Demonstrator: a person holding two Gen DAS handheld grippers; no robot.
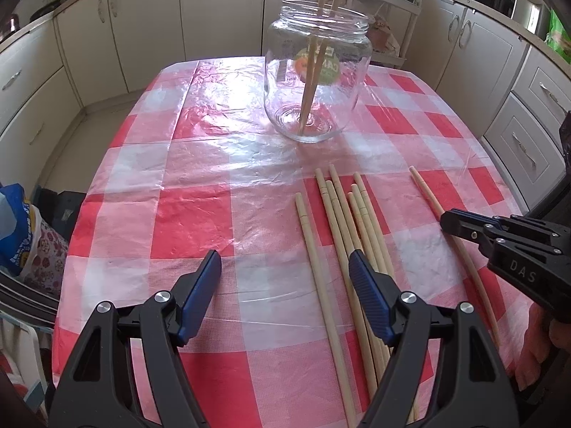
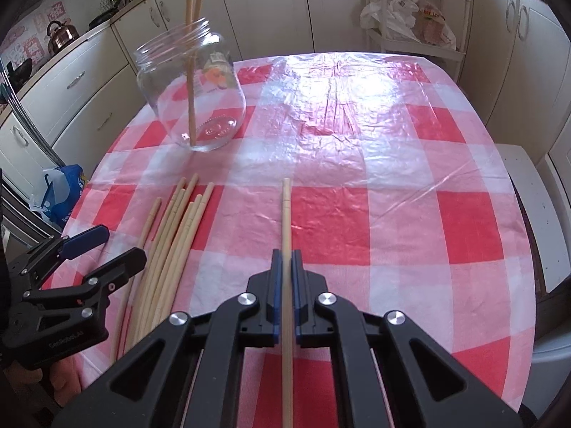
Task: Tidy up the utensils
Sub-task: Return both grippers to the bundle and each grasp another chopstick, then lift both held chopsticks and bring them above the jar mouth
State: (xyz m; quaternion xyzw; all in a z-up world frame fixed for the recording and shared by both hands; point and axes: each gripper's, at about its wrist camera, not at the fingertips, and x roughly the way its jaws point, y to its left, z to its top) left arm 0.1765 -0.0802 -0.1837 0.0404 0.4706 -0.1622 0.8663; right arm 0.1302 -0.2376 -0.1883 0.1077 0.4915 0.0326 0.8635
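A clear glass jar (image 1: 316,75) stands on the checked tablecloth with two chopsticks (image 1: 309,82) leaning in it; it also shows in the right wrist view (image 2: 194,89). Several loose wooden chopsticks (image 1: 342,221) lie in a bundle on the cloth, also seen in the right wrist view (image 2: 171,239). My left gripper (image 1: 285,267) is open and empty, just above the near ends of the bundle. My right gripper (image 2: 285,260) is shut on a single chopstick (image 2: 286,214) that lies apart to the right of the bundle; that chopstick also shows in the left wrist view (image 1: 428,196).
The table (image 2: 392,164) has a red and white plastic cloth. Cream kitchen cabinets (image 1: 89,53) surround it. A white trolley with bags (image 2: 414,10) stands behind the table. A blue bag (image 2: 60,189) sits on the floor at the left.
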